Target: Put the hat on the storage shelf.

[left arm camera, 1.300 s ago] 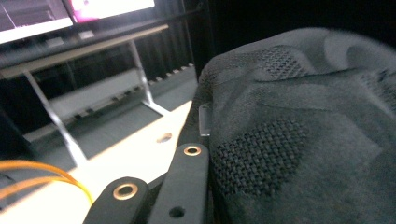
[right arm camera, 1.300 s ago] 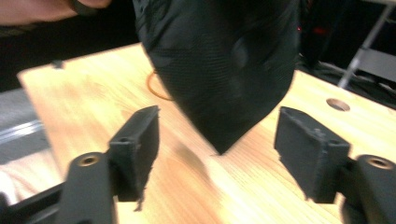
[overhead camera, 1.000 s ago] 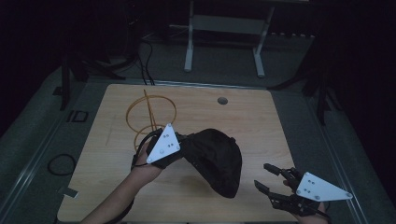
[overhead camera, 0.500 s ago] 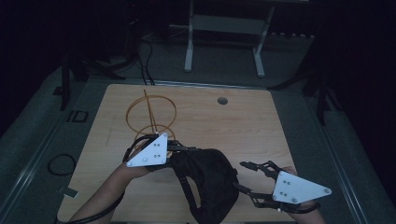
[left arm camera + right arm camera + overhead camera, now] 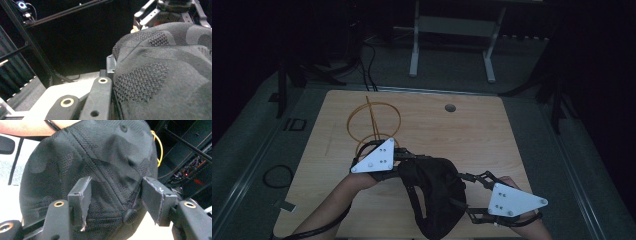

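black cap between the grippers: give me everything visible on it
The black cap is a baseball-style cap of dark fabric with mesh-textured patches and smooth camouflage-like patches, seams running to a top button. It looks soft and a bit crumpled. It sits over the near edge of the wooden table, between the two grippers. The left gripper is shut on its edge. The right gripper has its pads either side of the crown near the button, jaws just opening a little; whether they press is unclear.

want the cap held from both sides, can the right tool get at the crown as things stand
Probably yes. In the right gripper view the black cap lies right between that tool's open jaws, its top button just ahead of them, nothing in between. The right tool has just been opening, and the left tool already grips the cap's far side.
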Action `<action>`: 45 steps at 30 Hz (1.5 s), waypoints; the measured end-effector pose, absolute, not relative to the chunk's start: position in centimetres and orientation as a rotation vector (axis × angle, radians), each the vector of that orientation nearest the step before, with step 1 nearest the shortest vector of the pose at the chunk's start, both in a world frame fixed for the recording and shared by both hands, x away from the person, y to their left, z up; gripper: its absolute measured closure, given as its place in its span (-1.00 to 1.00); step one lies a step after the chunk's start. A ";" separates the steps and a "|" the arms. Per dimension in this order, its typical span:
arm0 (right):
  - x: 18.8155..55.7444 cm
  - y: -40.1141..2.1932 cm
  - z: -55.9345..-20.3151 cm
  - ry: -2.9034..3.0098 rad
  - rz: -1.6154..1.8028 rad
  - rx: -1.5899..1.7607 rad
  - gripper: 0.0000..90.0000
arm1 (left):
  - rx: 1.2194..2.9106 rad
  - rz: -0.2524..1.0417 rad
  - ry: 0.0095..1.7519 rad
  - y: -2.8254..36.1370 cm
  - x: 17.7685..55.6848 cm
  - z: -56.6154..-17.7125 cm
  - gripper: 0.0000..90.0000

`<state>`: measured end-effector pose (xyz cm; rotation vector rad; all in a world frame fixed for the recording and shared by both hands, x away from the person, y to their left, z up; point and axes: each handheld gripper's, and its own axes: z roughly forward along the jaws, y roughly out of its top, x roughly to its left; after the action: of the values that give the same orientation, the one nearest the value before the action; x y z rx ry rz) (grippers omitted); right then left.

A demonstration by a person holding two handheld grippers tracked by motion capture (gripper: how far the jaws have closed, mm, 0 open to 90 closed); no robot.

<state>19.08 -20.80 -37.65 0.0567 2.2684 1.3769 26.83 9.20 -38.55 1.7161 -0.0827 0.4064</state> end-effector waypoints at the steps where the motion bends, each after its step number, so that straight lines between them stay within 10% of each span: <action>1: 19.1 -20.7 -37.7 2.268 1.374 0.049 -0.02 | 1.712 0.407 -0.074 9.2 26.9 -38.6 0.99; 15: 19.3 -19.4 -38.5 2.256 1.274 0.070 0.96 | 1.708 0.410 -0.048 9.2 26.8 -38.7 0.99; 40: 19.7 -20.3 -37.2 2.135 1.392 0.247 1.00 | 1.682 0.409 0.031 9.8 27.1 -38.4 0.98; 45: 20.1 -20.8 -36.4 2.116 1.442 0.283 1.00 | 1.667 0.434 0.086 10.3 27.5 -38.7 0.72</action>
<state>20.06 -20.80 -36.40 0.2829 2.1157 1.4422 27.48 10.26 -38.70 1.6668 0.0856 0.4339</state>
